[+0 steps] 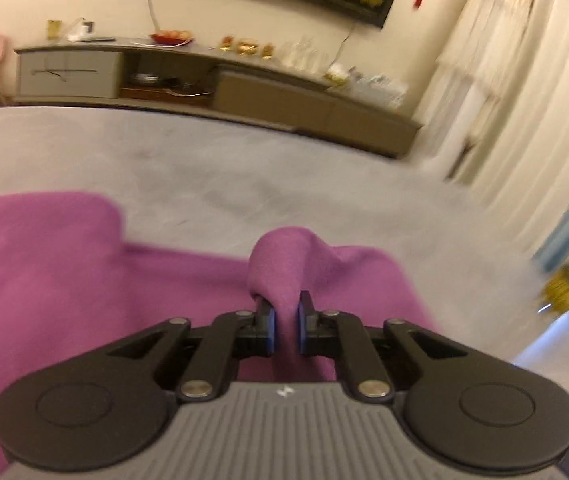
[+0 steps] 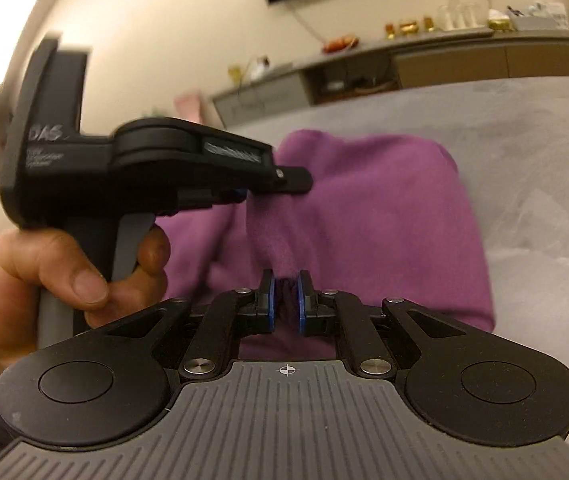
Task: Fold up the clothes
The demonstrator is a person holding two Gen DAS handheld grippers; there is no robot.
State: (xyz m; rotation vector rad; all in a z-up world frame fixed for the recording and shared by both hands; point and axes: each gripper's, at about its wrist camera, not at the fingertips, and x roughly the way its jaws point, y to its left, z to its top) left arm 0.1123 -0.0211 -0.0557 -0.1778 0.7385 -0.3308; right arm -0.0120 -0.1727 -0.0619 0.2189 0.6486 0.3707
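Right gripper [image 2: 285,300]: jaws narrowed on a bunched fold of the purple garment [image 2: 384,216]; pinch looked firm
Left gripper [image 1: 285,320]: jaws nearly closed, a raised peak of the garment between them; seen from the right wrist, just left of the garment
Garment: on the grey bed [image 1: 244,168], partly lifted
Judgement: lift both pinches level and carry the edge across evenly, keeping it taut
Cabinet [image 1: 244,92]: far beyond the garment

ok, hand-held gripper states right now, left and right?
Left hand-held gripper: closed on the purple garment.
Right hand-held gripper: closed on the same garment.
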